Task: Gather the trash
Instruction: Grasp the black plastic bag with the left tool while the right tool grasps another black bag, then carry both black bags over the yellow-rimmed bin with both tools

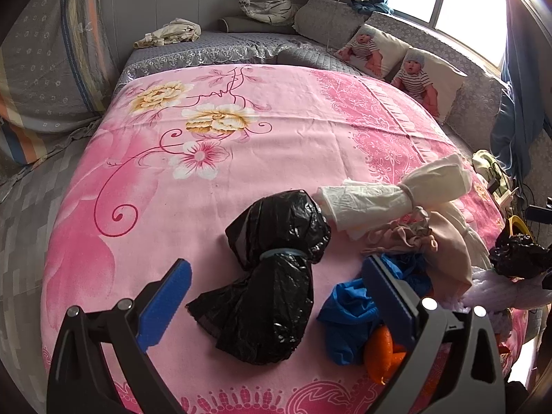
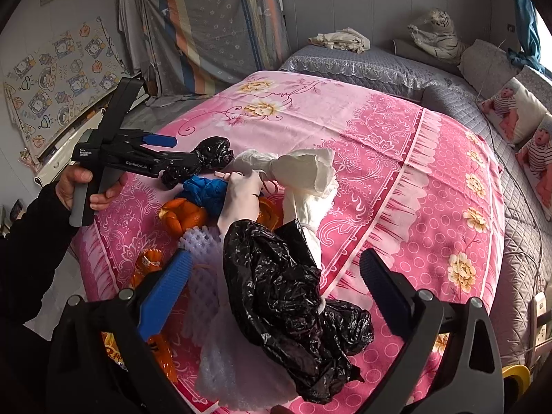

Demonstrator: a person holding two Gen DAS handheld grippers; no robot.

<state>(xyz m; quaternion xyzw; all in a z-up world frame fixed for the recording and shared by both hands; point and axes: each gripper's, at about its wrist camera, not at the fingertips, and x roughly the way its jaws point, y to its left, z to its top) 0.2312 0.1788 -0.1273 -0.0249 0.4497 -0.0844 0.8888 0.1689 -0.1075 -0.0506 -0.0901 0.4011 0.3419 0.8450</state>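
- Black bag bundle point(image 1: 272, 276), soft, light, slippery film, lies on pink bedsheet point(image 1: 214, 186) between open, empty left tongs point(image 1: 276, 303); pinch at banded waist point(image 1: 281, 253).
- Right tongs point(image 2: 276, 307) open over crumpled black bag point(image 2: 293, 303).
- Blue bag point(image 1: 348, 307), white bundle point(image 1: 379, 203) beside it.

Left wrist cam sits low over the bed point(image 1: 241, 145), close in, facing the far wall w/ window at right. Right wrist cam looks from further right, angled left. Both share the pink sheet point(image 2: 396, 179) & trash pile.
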